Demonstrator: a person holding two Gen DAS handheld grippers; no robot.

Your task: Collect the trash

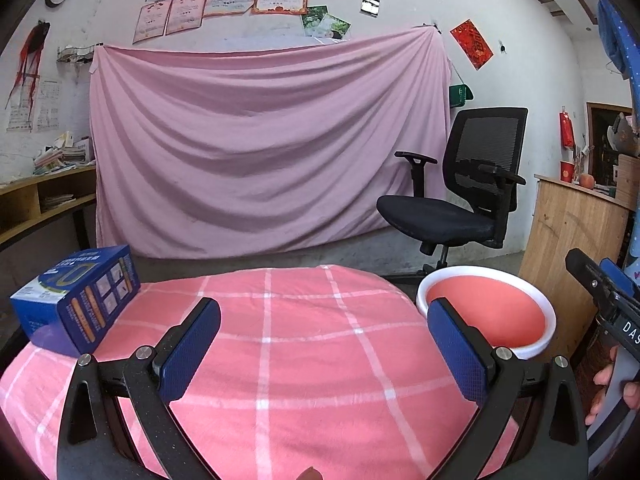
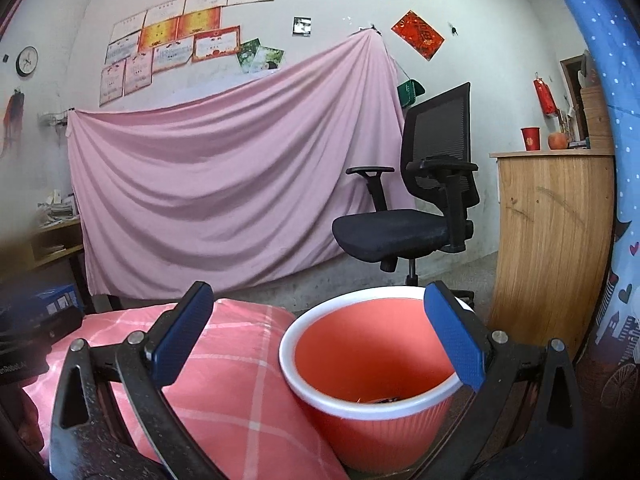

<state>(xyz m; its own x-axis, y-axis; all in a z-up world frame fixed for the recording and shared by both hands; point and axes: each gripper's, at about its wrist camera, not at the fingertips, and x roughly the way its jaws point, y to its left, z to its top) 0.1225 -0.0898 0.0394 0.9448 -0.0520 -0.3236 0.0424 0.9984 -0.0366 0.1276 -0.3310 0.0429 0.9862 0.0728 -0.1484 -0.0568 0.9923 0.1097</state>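
Note:
A coral bin with a white rim (image 1: 486,308) stands to the right of the table covered with a pink checked cloth (image 1: 288,340). It also shows in the right wrist view (image 2: 372,364), with something small and dark at its bottom (image 2: 384,400). My left gripper (image 1: 320,344) is open and empty above the cloth. My right gripper (image 2: 320,336) is open and empty just above the bin's near rim; it also shows at the right edge of the left wrist view (image 1: 604,292). A blue box (image 1: 76,300) sits on the table's left edge.
A black office chair (image 1: 460,196) stands behind the bin. A wooden counter (image 2: 552,240) with a red cup (image 2: 530,138) and a fruit is on the right. A pink sheet (image 1: 260,148) hangs on the back wall. Wooden shelves (image 1: 36,200) stand at left.

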